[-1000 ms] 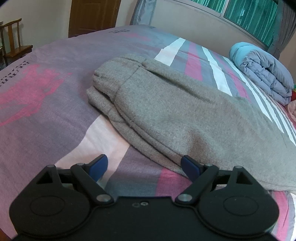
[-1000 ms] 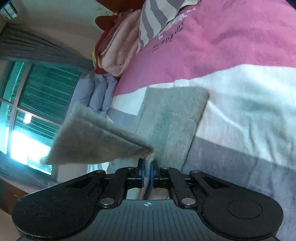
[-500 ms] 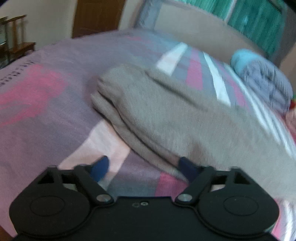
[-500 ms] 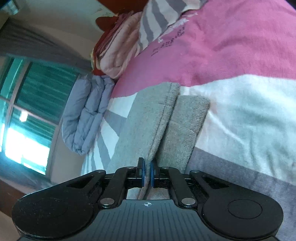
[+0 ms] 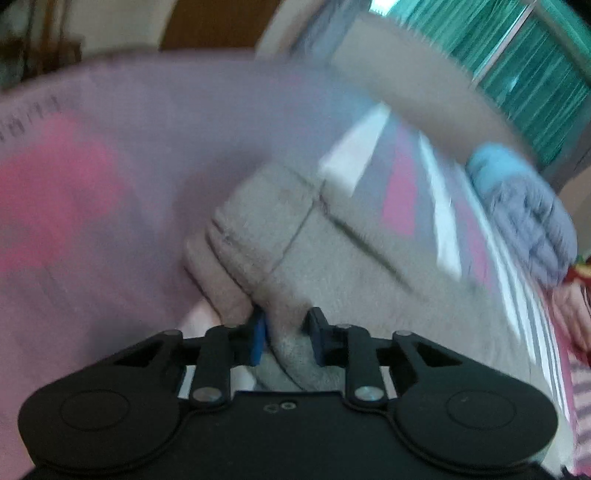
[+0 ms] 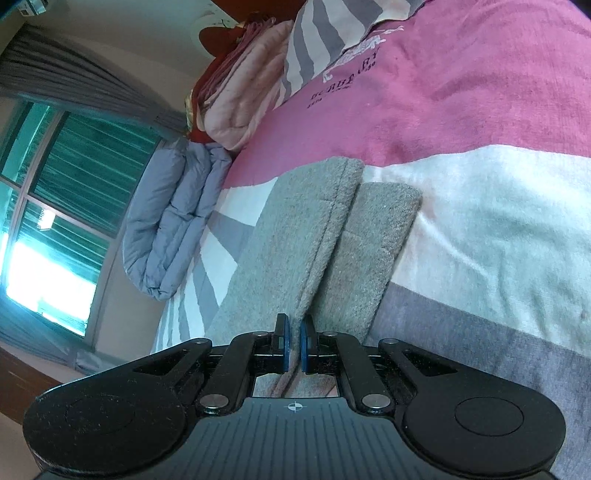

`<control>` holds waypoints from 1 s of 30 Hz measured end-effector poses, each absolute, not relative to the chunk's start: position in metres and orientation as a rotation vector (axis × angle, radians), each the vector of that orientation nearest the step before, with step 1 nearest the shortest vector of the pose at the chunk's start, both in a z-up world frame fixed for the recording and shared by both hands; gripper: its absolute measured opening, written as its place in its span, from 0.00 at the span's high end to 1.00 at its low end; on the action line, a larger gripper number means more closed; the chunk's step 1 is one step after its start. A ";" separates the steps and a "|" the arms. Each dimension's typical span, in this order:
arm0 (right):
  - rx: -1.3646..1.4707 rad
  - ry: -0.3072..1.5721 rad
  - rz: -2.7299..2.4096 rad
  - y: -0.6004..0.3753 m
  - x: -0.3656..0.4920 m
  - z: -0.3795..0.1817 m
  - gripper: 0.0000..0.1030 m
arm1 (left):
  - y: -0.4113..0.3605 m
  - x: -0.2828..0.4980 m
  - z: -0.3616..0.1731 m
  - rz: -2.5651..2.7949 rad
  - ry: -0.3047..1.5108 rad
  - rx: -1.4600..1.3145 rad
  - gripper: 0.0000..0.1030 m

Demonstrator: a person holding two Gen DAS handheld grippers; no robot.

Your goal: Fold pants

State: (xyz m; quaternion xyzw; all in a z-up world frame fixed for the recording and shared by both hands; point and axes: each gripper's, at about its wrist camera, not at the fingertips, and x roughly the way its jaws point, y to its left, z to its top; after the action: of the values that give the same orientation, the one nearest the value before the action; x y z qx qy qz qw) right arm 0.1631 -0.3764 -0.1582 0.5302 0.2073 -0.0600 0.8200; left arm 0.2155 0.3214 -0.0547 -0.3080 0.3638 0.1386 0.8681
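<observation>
Grey sweatpants [image 5: 332, 266] lie on the bed, waistband end toward the left wrist camera. The left wrist view is motion-blurred. My left gripper [image 5: 286, 338] has its blue pads closed in around a thick fold of the waist edge, with cloth between them. In the right wrist view the two grey pant legs [image 6: 295, 251] lie side by side, cuffs away from the camera. My right gripper [image 6: 293, 345] is nearly closed on the edge where the two legs meet, low on the bed.
The bed has a pink, white and grey striped cover [image 6: 480, 240]. A folded blue-grey quilt [image 6: 170, 221] lies by the window; pink bedding [image 6: 240, 99] and a striped pillow are stacked at the head. A door [image 5: 214, 22] stands beyond the bed.
My left gripper moved forward onto the waist edge and narrowed from wide open around the cloth. My right gripper lowered the lifted pant leg flat beside the other.
</observation>
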 end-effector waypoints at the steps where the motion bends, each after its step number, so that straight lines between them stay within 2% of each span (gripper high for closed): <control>1: 1.126 0.442 -0.132 -0.375 0.164 -0.158 0.96 | 0.325 0.217 -0.056 0.280 0.765 -0.638 0.91; 13: 1.086 0.480 -0.116 -0.366 0.179 -0.148 0.92 | 0.348 0.198 -0.041 0.208 0.606 -0.732 0.98; 17: 1.045 0.364 -0.023 -0.350 0.159 -0.118 0.95 | 0.350 0.200 -0.029 0.195 0.591 -0.699 0.98; 20: 1.016 0.519 -0.142 -0.344 0.157 -0.131 0.95 | 0.350 0.209 -0.044 0.224 0.686 -0.679 0.98; 22: 1.138 0.551 -0.141 -0.355 0.159 -0.151 0.94 | 0.348 0.207 -0.049 0.221 0.686 -0.671 0.98; 23: 1.175 0.531 -0.133 -0.361 0.157 -0.151 0.93 | 0.347 0.205 -0.051 0.219 0.680 -0.678 0.98; 24: 1.168 0.514 -0.142 -0.365 0.154 -0.149 0.88 | 0.347 0.204 -0.053 0.217 0.676 -0.688 0.97; 27: 1.121 0.415 -0.204 -0.376 0.144 -0.142 0.65 | 0.349 0.203 -0.056 0.208 0.679 -0.694 0.95; 29: 1.137 0.385 -0.231 -0.387 0.146 -0.143 0.64 | 0.352 0.205 -0.056 0.203 0.683 -0.698 0.95; 30: 1.142 0.399 -0.234 -0.391 0.150 -0.144 0.67 | 0.353 0.204 -0.056 0.202 0.685 -0.697 0.95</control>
State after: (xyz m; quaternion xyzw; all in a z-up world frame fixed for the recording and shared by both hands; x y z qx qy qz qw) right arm 0.1500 -0.3911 -0.1436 0.5357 0.1871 -0.1097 0.8161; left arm 0.2039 0.3531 -0.0558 -0.3343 0.3286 0.0970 0.8780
